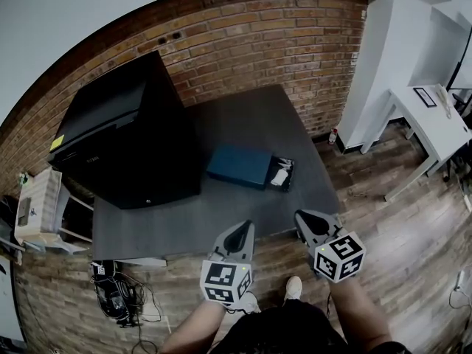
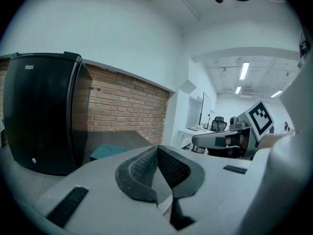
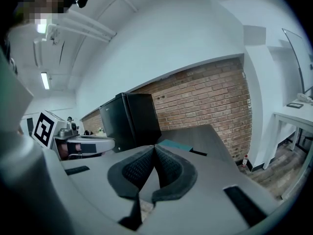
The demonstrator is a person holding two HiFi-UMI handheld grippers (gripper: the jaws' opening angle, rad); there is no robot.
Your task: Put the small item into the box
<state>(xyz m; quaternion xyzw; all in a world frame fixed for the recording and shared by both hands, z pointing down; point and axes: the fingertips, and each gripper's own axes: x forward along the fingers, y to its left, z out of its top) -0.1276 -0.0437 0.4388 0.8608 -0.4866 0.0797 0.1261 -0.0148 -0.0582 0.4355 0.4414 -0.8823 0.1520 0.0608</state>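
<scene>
Before the near edge of the table, left claw and right claw point forward, both pressed together, empty.

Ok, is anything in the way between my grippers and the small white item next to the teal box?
Nothing visible. Only bare table separates the left gripper and right gripper from the white item, lying in a black tray beside the teal box.

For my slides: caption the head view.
Left gripper and right gripper, both shut, face a dark grey table holding a teal rectangular box.
</scene>
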